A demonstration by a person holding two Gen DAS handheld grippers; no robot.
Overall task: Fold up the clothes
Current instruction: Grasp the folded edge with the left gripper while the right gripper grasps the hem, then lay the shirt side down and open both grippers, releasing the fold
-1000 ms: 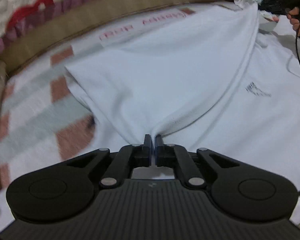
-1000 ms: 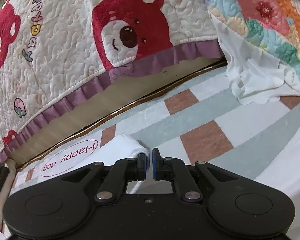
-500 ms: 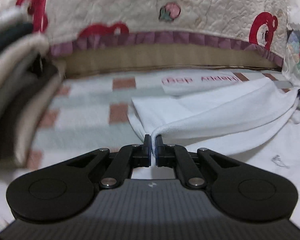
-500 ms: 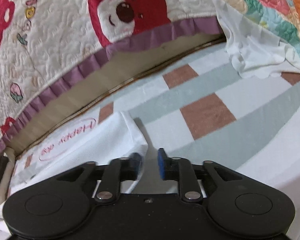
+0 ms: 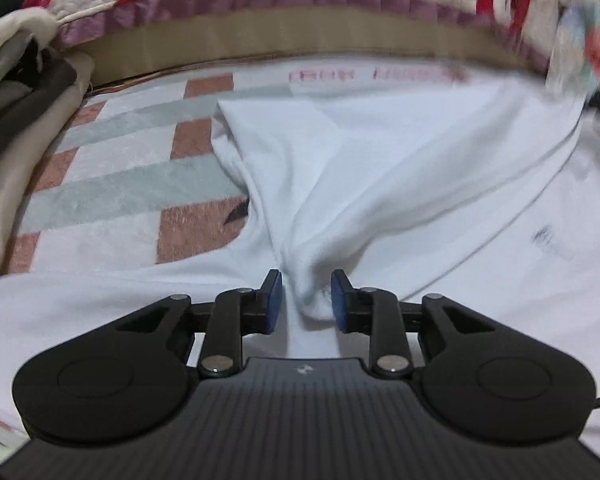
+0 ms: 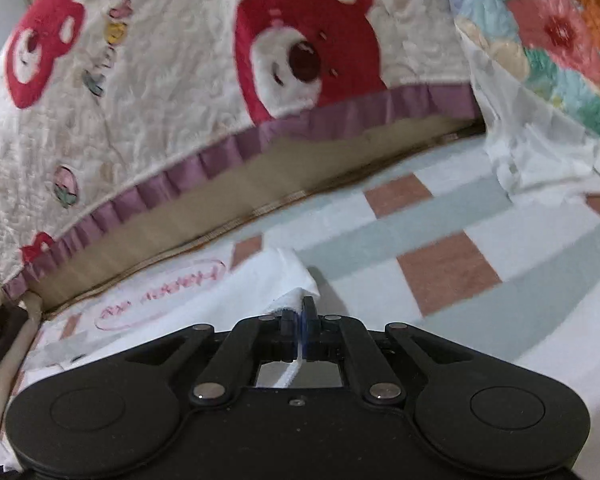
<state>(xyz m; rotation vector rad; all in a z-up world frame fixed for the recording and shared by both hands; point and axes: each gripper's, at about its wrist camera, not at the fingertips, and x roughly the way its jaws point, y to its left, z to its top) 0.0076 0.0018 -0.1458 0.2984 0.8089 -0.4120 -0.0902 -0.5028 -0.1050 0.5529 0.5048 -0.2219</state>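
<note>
Now the left gripper (image 5: 306, 300) stands with its jaws parted around a bunched fold of the white shirt (image 5: 380, 168); half a second ago it was pinched shut on that cloth, so it has let go. The right gripper (image 6: 299, 320) has gone the other way: open a moment back, it is now clenched on a thin hemmed edge of the shirt. I judge that one layer has been laid over and released while the far corner is taken up for the next fold.

The shirt lies on a checked mat (image 5: 140, 184) of pink, grey-green and white squares, just before a quilt (image 6: 160, 100) with red bears and a purple frill. The shirt is soft, limp knit, creased into long ridges running toward the left jaws, its doubled edge lying in a smooth diagonal.
</note>
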